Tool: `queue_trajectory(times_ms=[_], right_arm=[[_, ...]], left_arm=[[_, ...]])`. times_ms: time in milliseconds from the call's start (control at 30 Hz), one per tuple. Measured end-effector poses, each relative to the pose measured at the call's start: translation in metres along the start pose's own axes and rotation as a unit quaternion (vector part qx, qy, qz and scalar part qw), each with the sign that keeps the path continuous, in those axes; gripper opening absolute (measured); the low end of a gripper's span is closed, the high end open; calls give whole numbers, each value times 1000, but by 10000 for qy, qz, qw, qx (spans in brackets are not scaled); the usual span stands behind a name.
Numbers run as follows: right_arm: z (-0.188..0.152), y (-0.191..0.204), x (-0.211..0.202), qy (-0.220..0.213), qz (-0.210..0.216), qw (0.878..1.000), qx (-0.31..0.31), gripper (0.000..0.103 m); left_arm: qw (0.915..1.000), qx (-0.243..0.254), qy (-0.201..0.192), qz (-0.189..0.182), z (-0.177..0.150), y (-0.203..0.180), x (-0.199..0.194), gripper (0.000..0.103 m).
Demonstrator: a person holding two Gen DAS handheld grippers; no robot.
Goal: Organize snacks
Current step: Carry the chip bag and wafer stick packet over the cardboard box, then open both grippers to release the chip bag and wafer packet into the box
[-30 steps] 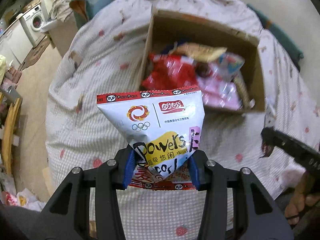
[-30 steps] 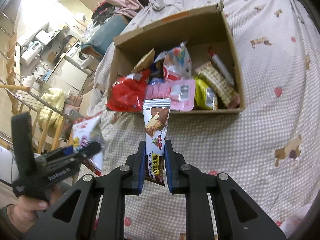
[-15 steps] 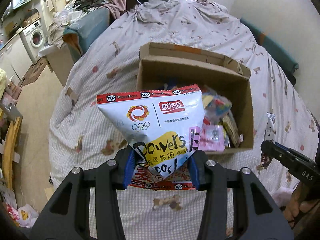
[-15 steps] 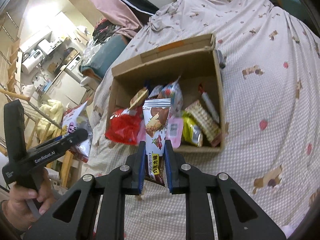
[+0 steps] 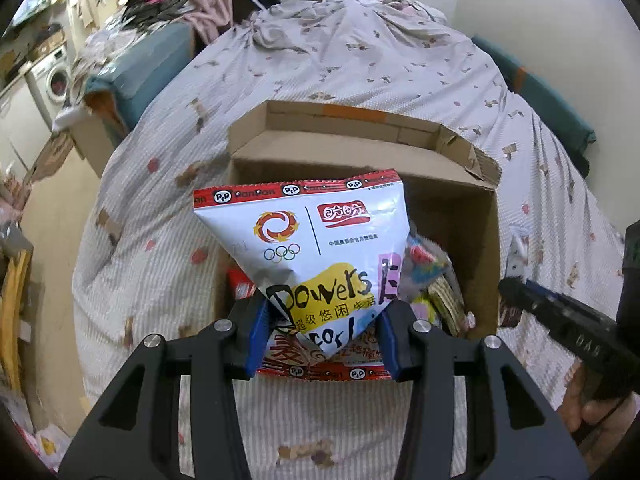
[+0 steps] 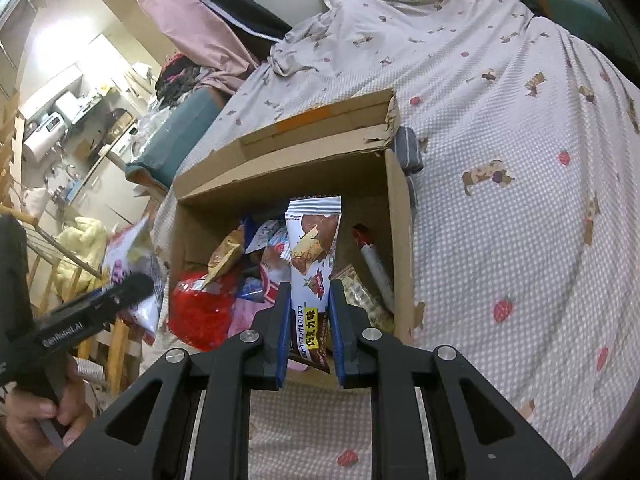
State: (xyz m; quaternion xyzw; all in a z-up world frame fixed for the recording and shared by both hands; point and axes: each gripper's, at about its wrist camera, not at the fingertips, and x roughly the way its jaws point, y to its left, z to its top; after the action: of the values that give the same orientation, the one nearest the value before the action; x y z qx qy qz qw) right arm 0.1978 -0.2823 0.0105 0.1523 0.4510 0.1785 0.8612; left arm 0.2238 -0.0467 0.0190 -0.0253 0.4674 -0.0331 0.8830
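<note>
The white, red-edged crinkly foil snack bag (image 5: 308, 256) is pinched near its lower end by the left gripper (image 5: 320, 334), its fingers (image 5: 256, 334) pressed into its sides. The narrow white-and-brown chocolate wafer packet (image 6: 314, 264) is clamped by the right gripper (image 6: 309, 324). Both are held in the air before the open brown cardboard box (image 6: 396, 216) on the bed (image 6: 520, 160). Each long axis runs along the fingers, top seam pointing away toward the box. Both should be carried over the rim before release, into gaps among the snacks.

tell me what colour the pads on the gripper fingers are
Blue pads on black fingers, clearest in the right wrist view.
</note>
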Motion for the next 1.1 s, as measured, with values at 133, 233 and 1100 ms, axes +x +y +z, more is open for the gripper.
queue_trajectory(times_ms=[133,233,1100], right_arm=[[0,2,15,122,-71,9999,-50,18],[1,2,24,191,-109,9997,-71,18],[10,-16,32,253,46,9989,391,42]], left_arm=[[9997,-88,238,-1,11,-5,30,41],[9989,-112,452,-21,15,-12,56,41],[9977,531,421,-45,13,-43,61,83]])
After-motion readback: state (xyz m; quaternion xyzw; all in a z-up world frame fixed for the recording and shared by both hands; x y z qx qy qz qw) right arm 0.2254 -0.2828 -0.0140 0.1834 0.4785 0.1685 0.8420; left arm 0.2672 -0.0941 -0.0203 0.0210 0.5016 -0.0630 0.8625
